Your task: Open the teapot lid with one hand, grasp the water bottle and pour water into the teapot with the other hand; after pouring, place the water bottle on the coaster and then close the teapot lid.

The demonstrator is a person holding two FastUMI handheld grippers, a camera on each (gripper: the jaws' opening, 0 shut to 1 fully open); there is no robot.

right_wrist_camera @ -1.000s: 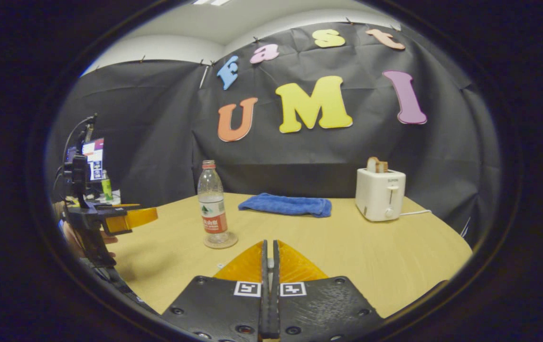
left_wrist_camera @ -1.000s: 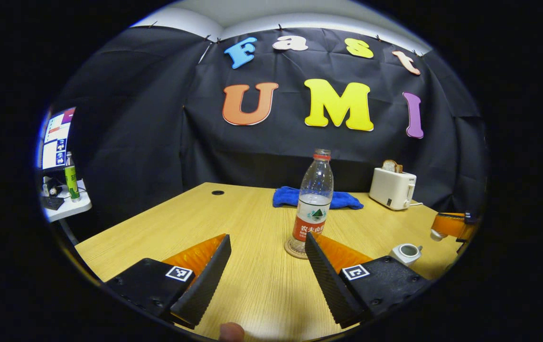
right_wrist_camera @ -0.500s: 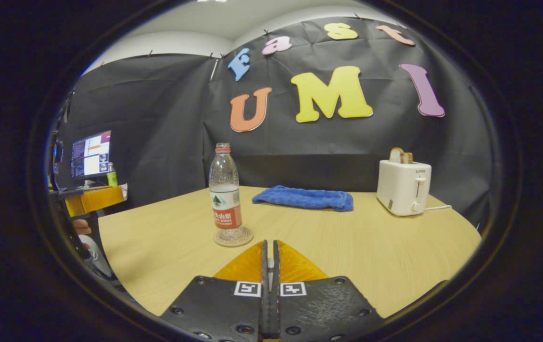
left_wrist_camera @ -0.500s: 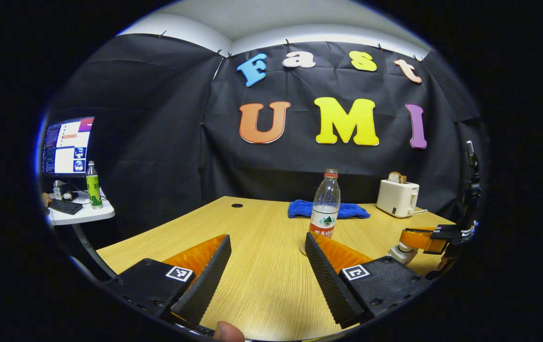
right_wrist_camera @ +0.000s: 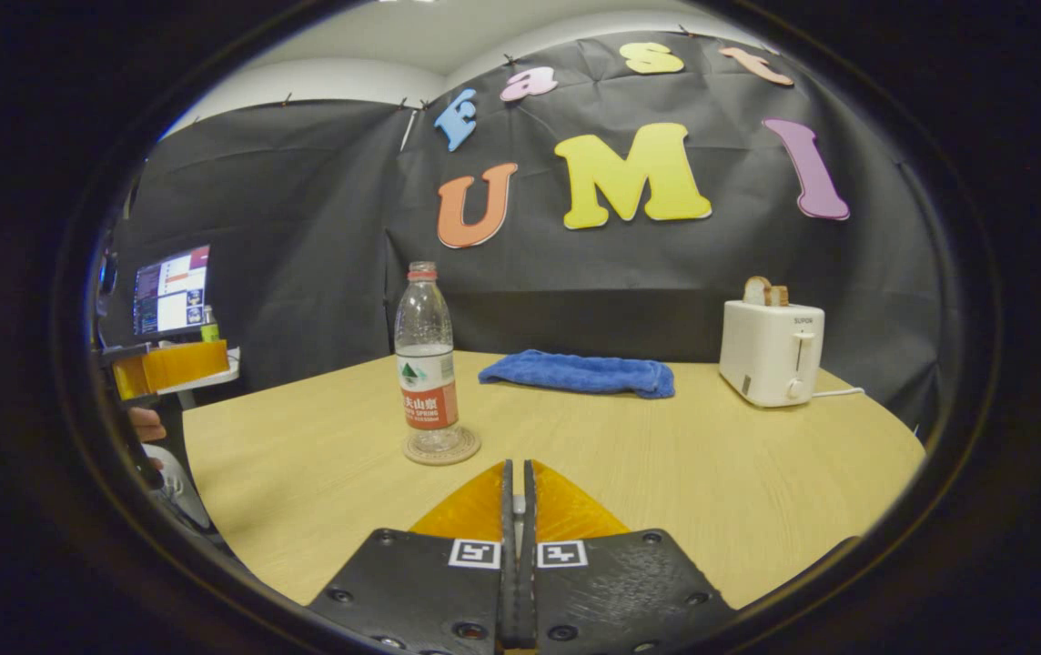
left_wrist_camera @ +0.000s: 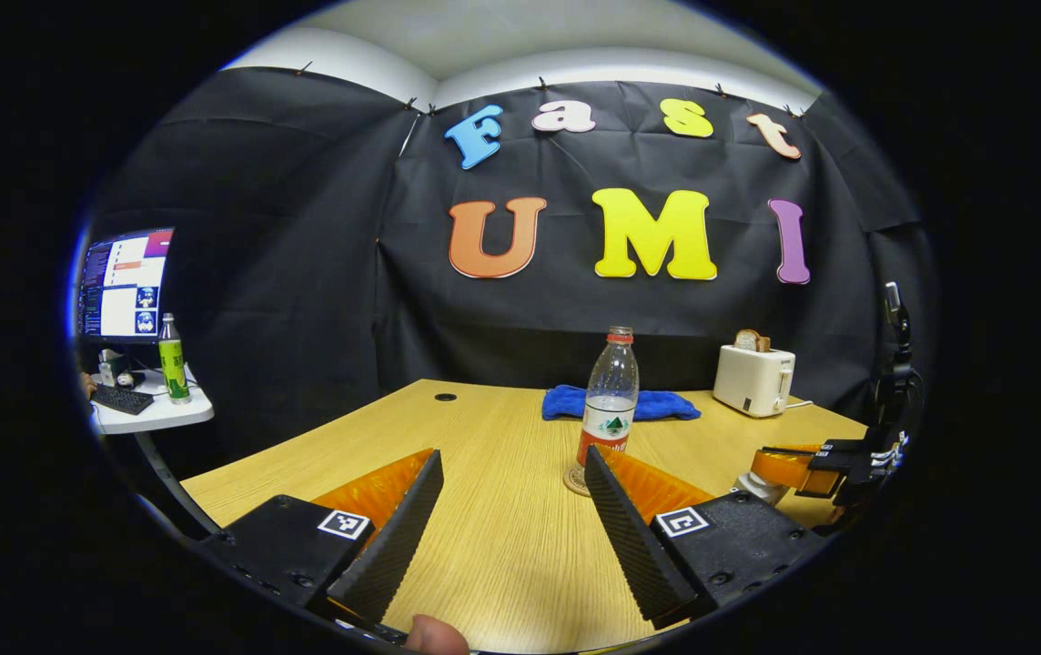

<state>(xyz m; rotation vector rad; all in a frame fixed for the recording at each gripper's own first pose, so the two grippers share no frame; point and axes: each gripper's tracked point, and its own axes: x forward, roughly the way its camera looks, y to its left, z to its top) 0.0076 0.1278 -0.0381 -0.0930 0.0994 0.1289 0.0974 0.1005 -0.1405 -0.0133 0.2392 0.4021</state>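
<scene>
Bottle (right_wrist_camera: 427, 359) stands on coaster (right_wrist_camera: 441, 447) mid-table; left gripper (left_wrist_camera: 511, 518) wide, right gripper (right_wrist_camera: 517, 555) closed, lid pinched.

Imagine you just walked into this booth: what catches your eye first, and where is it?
A clear water bottle stands upright on a round coaster mid-table. Behind it lies a blue cloth, with a white toaster at the far right. The left gripper gapes open; the right gripper is shut.

Bright overhead light, sharp, edges fisheye-bent
</scene>
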